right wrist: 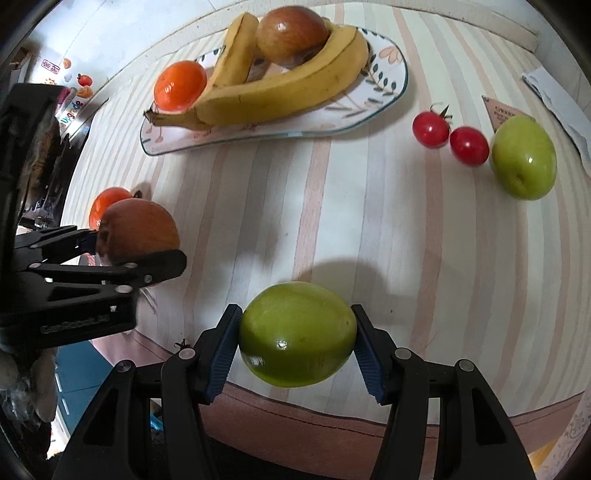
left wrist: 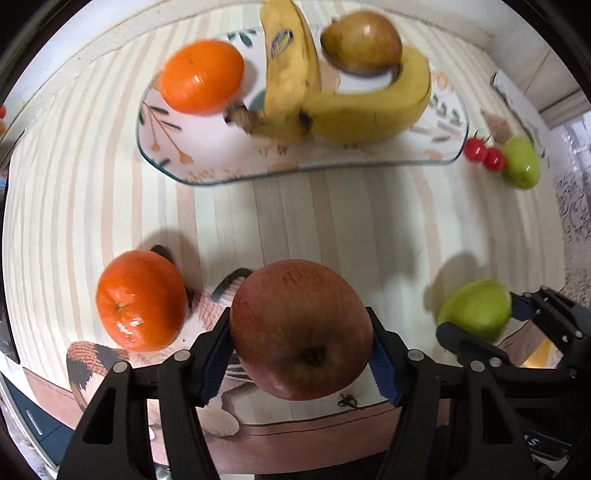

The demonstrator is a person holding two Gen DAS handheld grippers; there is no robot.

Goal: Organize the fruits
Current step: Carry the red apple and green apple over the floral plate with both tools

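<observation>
Red apple (left wrist: 301,328) is clamped between the left hand-held gripper's (left wrist: 301,354) pads; a green apple (right wrist: 297,334) is gripped likewise by the right hand-held gripper (right wrist: 295,350).

Table: covered by a striped cloth (right wrist: 369,221) in cream, pale pink and grey bands; a plain brownish-pink border runs along the near edge (right wrist: 314,417).
Far edge: a pale raised rim (right wrist: 480,22) runs along it, with a light wall behind.
Right corner: a white paper slip (right wrist: 554,99) and a brown card (right wrist: 504,110) lie on the cloth.
Left side: a dark cabinet (right wrist: 33,155) with small colourful stickers (right wrist: 79,88) beyond it.
Floor: blue-green patch (right wrist: 79,373) below the near edge.
Light: bright from above, soft shadows on the cloth.
</observation>
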